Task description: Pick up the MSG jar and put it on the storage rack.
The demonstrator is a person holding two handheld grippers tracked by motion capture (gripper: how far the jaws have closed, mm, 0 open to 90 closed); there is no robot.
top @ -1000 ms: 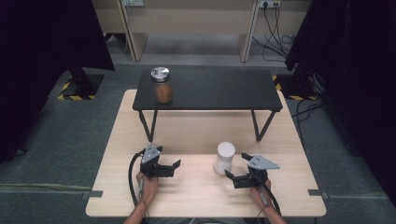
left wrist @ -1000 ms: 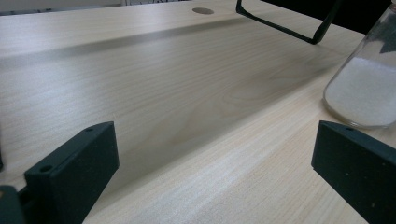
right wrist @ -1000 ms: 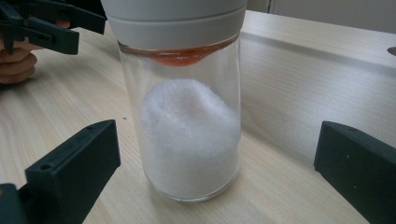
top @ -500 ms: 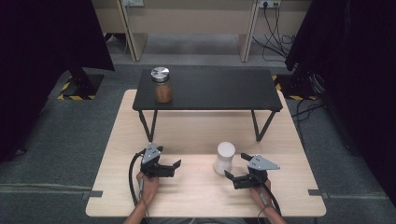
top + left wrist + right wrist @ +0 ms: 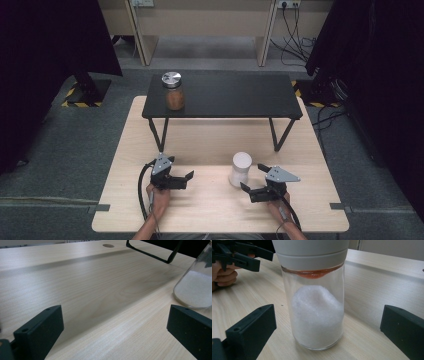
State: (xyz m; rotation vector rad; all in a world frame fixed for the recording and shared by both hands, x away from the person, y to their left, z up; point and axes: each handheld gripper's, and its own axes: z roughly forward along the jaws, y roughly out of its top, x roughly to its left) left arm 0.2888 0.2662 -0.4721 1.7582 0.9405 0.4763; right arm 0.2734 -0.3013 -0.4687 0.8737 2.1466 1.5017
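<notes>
Glass jar [image 5: 317, 312] stands upright, white lid [image 5: 310, 251] uppermost.

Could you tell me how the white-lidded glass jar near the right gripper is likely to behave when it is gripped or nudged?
The jar has smooth clear glass walls, so it is probably rigid, breakable and a little slippery between the right gripper and its wide-open jaws. It stands tall and narrow under a broad white lid, so a high push might tip it. White powder filling the lower half likely steadies it.

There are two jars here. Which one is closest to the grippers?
The white-lidded jar of white powder, standing on the wooden table just ahead of the open right gripper. The metal-lidded jar with brown contents stands far off on the black shelf.
</notes>
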